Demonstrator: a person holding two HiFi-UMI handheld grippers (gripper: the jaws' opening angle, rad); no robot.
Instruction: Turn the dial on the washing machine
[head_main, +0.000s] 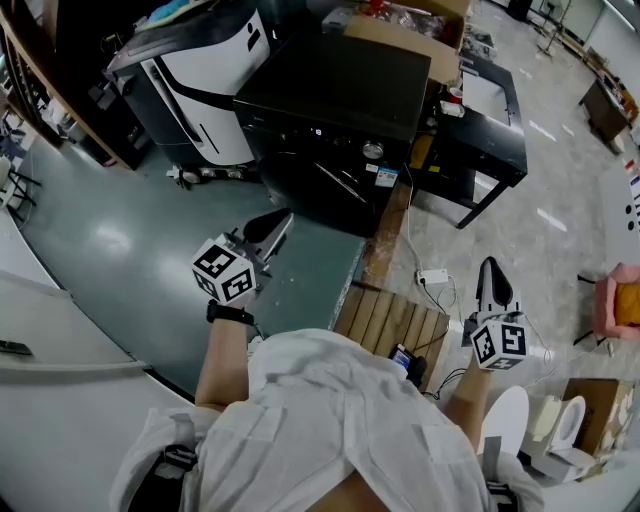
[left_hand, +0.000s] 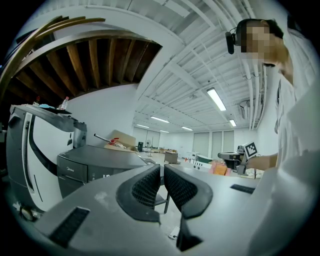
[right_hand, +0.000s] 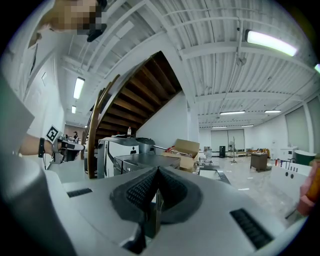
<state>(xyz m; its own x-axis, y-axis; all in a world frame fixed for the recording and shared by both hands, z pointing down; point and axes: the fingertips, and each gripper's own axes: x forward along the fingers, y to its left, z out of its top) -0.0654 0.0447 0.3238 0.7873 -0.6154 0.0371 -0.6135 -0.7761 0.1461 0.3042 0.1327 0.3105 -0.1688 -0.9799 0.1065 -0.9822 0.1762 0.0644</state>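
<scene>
The black washing machine (head_main: 330, 90) stands ahead on the floor, with its round silver dial (head_main: 373, 150) on the front panel near the right corner. My left gripper (head_main: 283, 218) is held in the air in front of the machine, well short of it, jaws a narrow gap apart with nothing between them (left_hand: 162, 167). The machine (left_hand: 95, 162) shows to the left of those jaws. My right gripper (head_main: 490, 265) hangs further right and back, shut on nothing (right_hand: 157, 170). The machine (right_hand: 145, 161) lies beyond it. The dial is hidden in both gripper views.
A white and black appliance (head_main: 200, 70) stands left of the washing machine. A cardboard box (head_main: 410, 30) sits behind it, a black table (head_main: 480, 130) to its right. A wooden pallet (head_main: 395, 320) and a power strip (head_main: 433, 276) lie on the floor near my feet.
</scene>
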